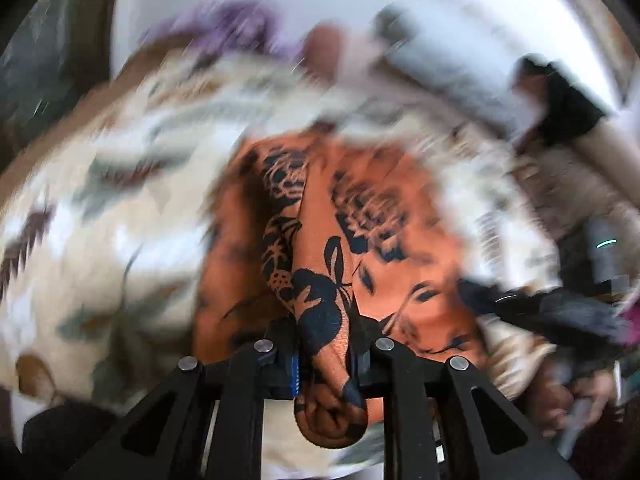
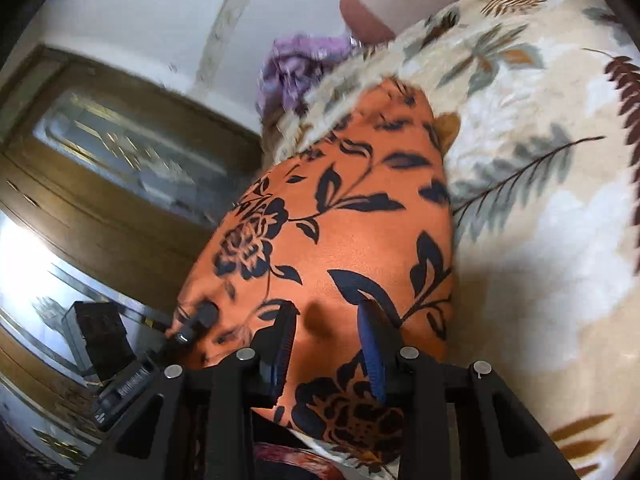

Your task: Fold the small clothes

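Left claw [image 1: 326,354] is pinching a bunched ridge of the orange floral garment [image 1: 360,240], which drapes over the leaf-print blanket [image 2: 540,200]. Right claw [image 2: 328,332] sits spread above it. Cloth looks light, limp, slippery; grip hems or corners.

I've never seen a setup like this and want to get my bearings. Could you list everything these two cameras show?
Floral garment: one, orange with dark flowers, lying on the blanket, a fold of it pinched up.
Blanket: one, cream with leaf print, spread under the garment.
Purple cloth: one, bunched at the blanket's far edge.
Wooden cabinet: one, brown with glass panels, beside the bed.
Left gripper: black, shut on a bunched fold of the garment.
Right gripper: black with blue pads, open, over the garment.
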The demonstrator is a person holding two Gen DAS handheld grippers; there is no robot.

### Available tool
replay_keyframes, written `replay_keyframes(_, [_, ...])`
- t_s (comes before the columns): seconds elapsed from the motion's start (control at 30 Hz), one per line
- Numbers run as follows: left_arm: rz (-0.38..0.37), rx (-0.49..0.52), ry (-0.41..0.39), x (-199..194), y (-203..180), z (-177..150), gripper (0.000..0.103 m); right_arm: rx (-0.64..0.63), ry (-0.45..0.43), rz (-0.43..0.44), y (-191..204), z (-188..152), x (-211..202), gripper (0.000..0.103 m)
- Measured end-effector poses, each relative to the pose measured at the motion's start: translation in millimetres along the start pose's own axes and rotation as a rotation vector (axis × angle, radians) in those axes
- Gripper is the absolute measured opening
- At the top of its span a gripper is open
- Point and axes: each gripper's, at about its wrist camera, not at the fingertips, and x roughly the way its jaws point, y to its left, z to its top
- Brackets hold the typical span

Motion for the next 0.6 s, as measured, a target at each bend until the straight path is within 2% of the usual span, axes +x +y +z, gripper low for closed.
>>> replay_keyframes(0.03, [-0.012,-0.068,0.020,11,16,-5,0.019,0.002,0.024,0.020,1,-2,8,0.036])
replay_keyframes(0.1, [-0.062,-0.130,-0.014,10,26,-10,0.019,-0.017,0.035,0.000,8,-4,13,0.036])
replay_keyframes(0.17, [-0.029,-0.070,-0.026,8,17,-8,0.019,-0.056,0.044,-0.035,15,-2,13,0.036])
replay_keyframes(0.23, [-0.008,-0.023,-0.041,4,10,-6,0.019,-0.033,0.045,-0.030,15,2,9,0.036])
replay_keyframes(0.33, [-0.008,-0.022,-0.069,-4,13,3,0.019,-0.038,-0.001,-0.019,22,12,-3,0.036])
replay_keyframes(0.43, [0.013,-0.045,-0.072,-3,22,23,0.019,-0.052,-0.055,-0.028,31,37,-6,0.037])
replay_keyframes(0.5, [0.029,-0.075,-0.048,4,31,34,0.019,-0.049,-0.091,-0.091,37,58,-2,0.037])
replay_keyframes(0.53, [0.022,-0.074,-0.002,10,34,35,0.019,-0.037,-0.095,-0.138,37,69,6,0.037])
replay_keyframes(0.57, [0.001,-0.067,0.076,20,36,34,0.022,-0.017,-0.068,-0.185,31,81,21,0.049])
replay_keyframes(0.6, [-0.008,-0.076,0.095,24,37,32,0.027,0.005,-0.024,-0.216,23,87,37,0.062])
